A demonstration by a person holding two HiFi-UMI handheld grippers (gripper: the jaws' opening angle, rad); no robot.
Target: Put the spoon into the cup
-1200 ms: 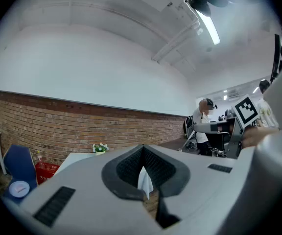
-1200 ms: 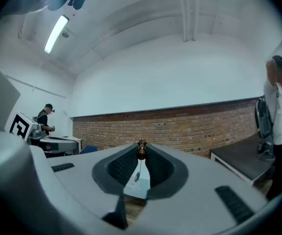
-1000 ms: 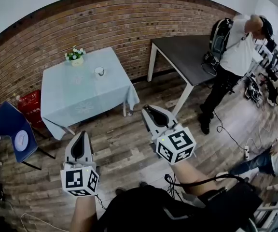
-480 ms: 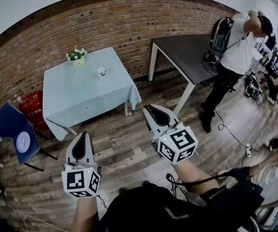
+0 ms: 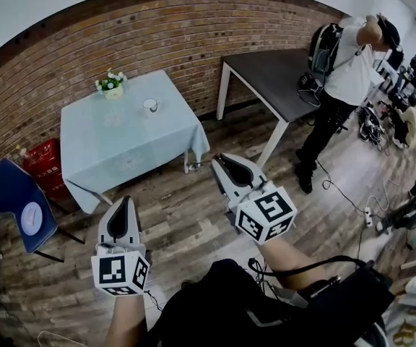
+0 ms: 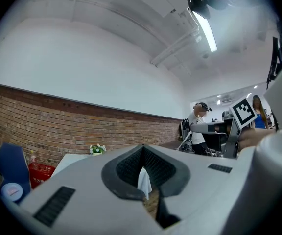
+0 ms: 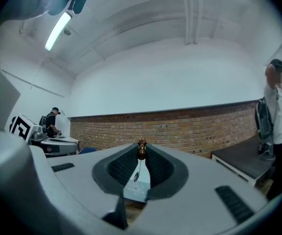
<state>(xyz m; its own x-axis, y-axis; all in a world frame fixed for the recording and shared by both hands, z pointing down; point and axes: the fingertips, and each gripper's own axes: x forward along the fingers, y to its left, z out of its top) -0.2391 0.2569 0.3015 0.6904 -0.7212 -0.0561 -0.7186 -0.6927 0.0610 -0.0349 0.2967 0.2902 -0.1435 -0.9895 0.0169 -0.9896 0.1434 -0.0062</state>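
Jaws of right gripper (image 7: 141, 147) pinching slim brown-knobbed metal spoon (image 7: 137, 175), bowl dangling; left gripper (image 6: 144, 146) jaws pressing together, empty. Worth holding spoon steady while nearing small white cup (image 5: 149, 105)

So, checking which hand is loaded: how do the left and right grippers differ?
The right gripper pinches the spoon by its brown handle; the left gripper holds nothing. In the head view, the right gripper reaches farther forward than the left gripper. Both have jaws closed.
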